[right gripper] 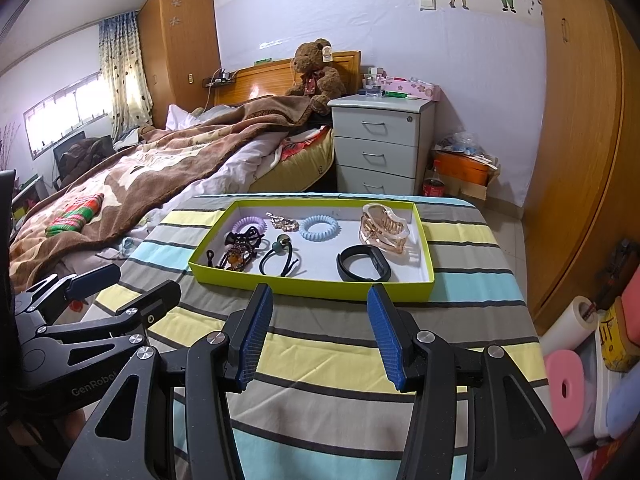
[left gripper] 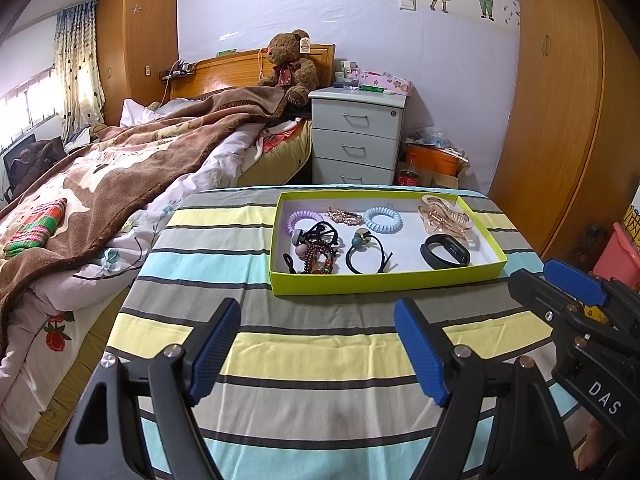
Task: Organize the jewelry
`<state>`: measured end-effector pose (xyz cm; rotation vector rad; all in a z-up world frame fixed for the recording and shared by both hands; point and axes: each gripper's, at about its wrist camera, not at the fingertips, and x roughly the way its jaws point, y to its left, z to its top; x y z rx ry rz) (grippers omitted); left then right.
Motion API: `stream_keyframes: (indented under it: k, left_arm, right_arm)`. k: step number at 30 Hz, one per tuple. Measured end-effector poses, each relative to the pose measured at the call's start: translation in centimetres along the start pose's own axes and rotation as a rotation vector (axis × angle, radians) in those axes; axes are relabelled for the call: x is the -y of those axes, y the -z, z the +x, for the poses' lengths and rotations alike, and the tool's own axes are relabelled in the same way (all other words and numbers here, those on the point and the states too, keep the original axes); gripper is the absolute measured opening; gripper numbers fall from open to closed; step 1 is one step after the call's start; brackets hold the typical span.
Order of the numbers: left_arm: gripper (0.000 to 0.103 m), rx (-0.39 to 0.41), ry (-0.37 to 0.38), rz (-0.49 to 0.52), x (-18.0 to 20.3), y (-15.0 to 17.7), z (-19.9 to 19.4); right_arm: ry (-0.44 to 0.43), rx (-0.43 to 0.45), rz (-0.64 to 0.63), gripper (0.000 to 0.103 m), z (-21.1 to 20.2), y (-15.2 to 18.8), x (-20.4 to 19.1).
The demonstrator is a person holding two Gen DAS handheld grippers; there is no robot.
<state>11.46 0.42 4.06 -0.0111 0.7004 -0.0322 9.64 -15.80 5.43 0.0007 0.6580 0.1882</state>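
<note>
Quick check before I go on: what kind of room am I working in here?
Almost certainly a home bedroom: an unmade bed with a teddy bear at the headboard, a white drawer unit beside it, and wooden wardrobes.

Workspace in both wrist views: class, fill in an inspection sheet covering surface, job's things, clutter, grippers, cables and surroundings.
Surface: striped cloth covering the table, lying flat.
Job's things: green tray holding purple coil tie, blue coil tie, gold hair claw, black wristband, black hair tie, a tangle of beads and black ties.
Clutter: nothing seen on the cloth outside the tray.
Grippers: left gripper and right gripper both open, empty, short of the tray.
Cables: cord at the headboard.
Surroundings: bed, teddy bear, drawer unit, wardrobe.
</note>
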Motion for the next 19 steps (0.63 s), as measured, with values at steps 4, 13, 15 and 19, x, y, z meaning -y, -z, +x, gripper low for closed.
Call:
stream_keyframes:
  k: [4,13,15,19]
  left_arm:
    - [0.081,-0.001,-0.002,0.000,-0.04,-0.01,0.00]
    - [0.081,0.002,-0.006,0.007,-0.06,-0.03,-0.06]
    - [0.081,0.004,-0.008,0.008,-0.13,-0.01,-0.11]
    - [0.081,-0.002,-0.005,0.008,-0.25,0.03,-0.08]
  right_arm:
    - [0.000,-0.001,0.001,0.050,0.02,0.01,0.01]
    - [0.000,0.001,0.002,0.050,0.04,0.02,0.09]
    - [0.000,0.000,0.002,0.050,0.03,0.04,0.10]
    - [0.000,-0.001,0.002,0.050,0.10,0.07,0.14]
